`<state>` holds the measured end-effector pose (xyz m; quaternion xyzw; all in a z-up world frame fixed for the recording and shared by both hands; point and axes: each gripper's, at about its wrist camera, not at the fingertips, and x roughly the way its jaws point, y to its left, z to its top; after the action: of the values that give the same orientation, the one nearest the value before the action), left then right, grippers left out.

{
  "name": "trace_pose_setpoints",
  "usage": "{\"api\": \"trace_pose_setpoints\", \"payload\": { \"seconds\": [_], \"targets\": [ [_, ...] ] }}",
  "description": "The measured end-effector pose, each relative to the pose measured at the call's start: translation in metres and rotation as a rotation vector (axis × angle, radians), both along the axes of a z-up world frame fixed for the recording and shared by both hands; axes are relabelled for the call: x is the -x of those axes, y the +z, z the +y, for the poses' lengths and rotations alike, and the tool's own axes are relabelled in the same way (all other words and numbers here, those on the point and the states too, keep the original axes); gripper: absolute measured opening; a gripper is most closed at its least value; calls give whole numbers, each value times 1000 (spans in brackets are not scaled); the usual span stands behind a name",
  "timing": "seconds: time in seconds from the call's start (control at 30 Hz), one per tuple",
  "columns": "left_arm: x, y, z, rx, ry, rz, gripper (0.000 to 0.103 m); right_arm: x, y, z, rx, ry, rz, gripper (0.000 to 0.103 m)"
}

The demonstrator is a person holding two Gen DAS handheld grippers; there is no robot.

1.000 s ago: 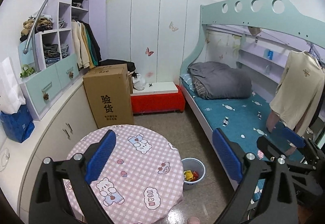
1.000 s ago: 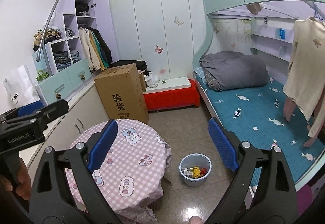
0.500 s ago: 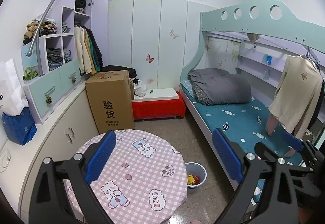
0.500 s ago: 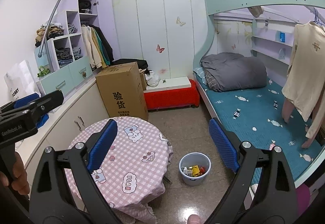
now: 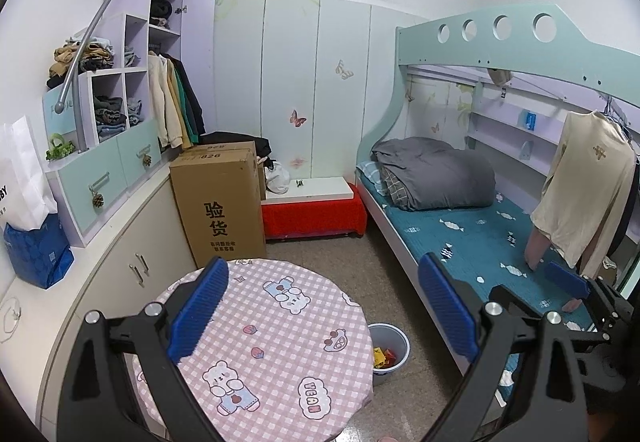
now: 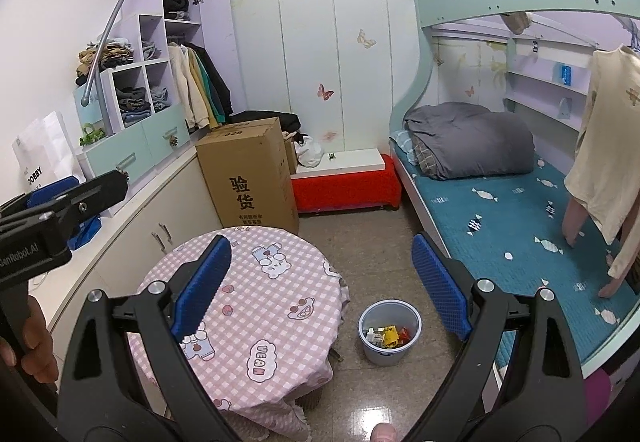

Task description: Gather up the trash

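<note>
- Left gripper [image 5: 322, 312]: jaws stood wide apart with nothing between the blue ribbed pads; it was held high above the round table [image 5: 280, 382], a stance that in my judgement suited surveying the room, not reaching.
- Right gripper [image 6: 322, 288]: likewise spread wide and empty, raised above the table edge and the floor. Its black frame also showed at the right margin of the left wrist view, so the two tools were carried side by side.
- Trash [image 6: 390, 334]: small coloured wrappers, yellow and red among them, lay inside the bucket [image 6: 412, 316]. The individual pieces were too small to identify.
- Bucket: a round, smooth-walled pail, pale blue with a white rim, apparently plastic. It stood upright on the speckled floor [image 6: 360, 238] just beside the table and near the bed [image 6: 500, 217], presumably placed within easy reach of the tabletop for dropping.
- Table: covered by a soft pink-and-white checked cloth printed with bears, draped over the edge in folds. No loose litter was seen on it.
- Assessment: with the wrappers already in the pail, the cloth bare and both claws empty, collection appeared complete or nearly so; floor areas hidden behind the table could not be verified.
- Surroundings: a tall cardboard box [image 6: 248, 177] with printed characters stood against the cabinets behind the table.
</note>
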<state>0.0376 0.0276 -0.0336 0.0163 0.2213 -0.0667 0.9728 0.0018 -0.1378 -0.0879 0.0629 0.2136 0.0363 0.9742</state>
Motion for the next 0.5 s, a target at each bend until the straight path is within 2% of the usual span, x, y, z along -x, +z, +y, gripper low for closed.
{"api": "trace_pose_setpoints", "payload": {
  "seconds": [0.5],
  "targets": [
    [-3,-1,2,8,-11,-3,94,-5,-1,2,2,7,8,90]
  ]
}}
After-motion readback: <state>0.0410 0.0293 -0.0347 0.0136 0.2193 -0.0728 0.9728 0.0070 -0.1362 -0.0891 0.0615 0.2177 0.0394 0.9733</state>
